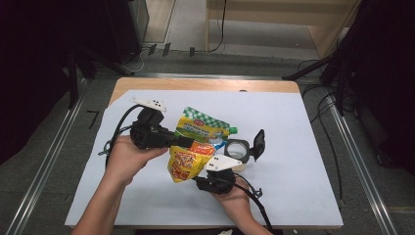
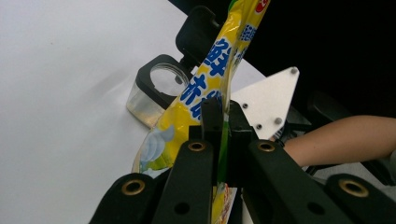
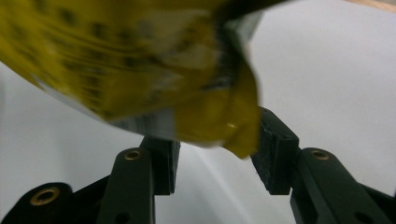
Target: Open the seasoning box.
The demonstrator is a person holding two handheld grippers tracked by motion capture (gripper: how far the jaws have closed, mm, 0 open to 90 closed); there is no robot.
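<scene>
White table sheet (image 1: 293, 147), left hand-held gripper (image 1: 188, 142) clamping yellow pouch (image 1: 188, 164), right hand-held gripper (image 1: 208, 171) parted, clear jar (image 1: 235, 149) unlidded.

A yellow pouch (image 3: 140, 70) fills the upper left and centre of the frame, blurred, with dark print on it that cannot be read. Its lower edge hangs down toward the middle, and one crumpled corner dips lowest at centre right. The right gripper (image 3: 215, 161) rises from the bottom edge with its two black jaws standing apart. The pouch's corner hangs between them: it lies against the inner face of the jaw at the right, while the jaw at the left sits just under the pouch's lower edge. Behind everything lies a pale white table surface (image 3: 336, 70), bare at the right and lower left.
</scene>
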